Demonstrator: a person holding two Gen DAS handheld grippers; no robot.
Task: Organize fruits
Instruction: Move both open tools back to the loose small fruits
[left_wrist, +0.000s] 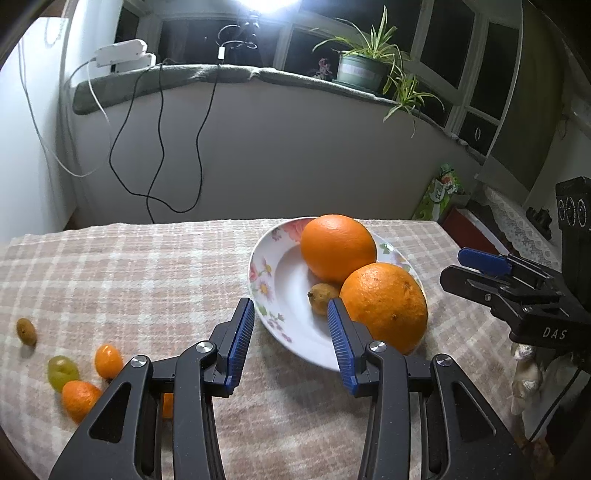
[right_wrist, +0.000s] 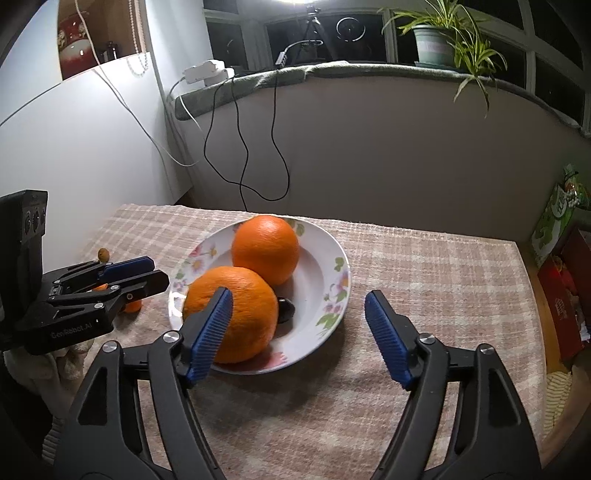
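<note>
A: Progress? 
B: 2 oranges (left_wrist: 338, 247) and 1 small fruit (left_wrist: 322, 297) sit in the plate (left_wrist: 266, 273), ahead of both grippers.
A: Grippers?
B: Left gripper (left_wrist: 291, 332) and right gripper (right_wrist: 299, 334) released, empty. 5 small fruits (left_wrist: 79, 400) left of the left gripper remain.
</note>
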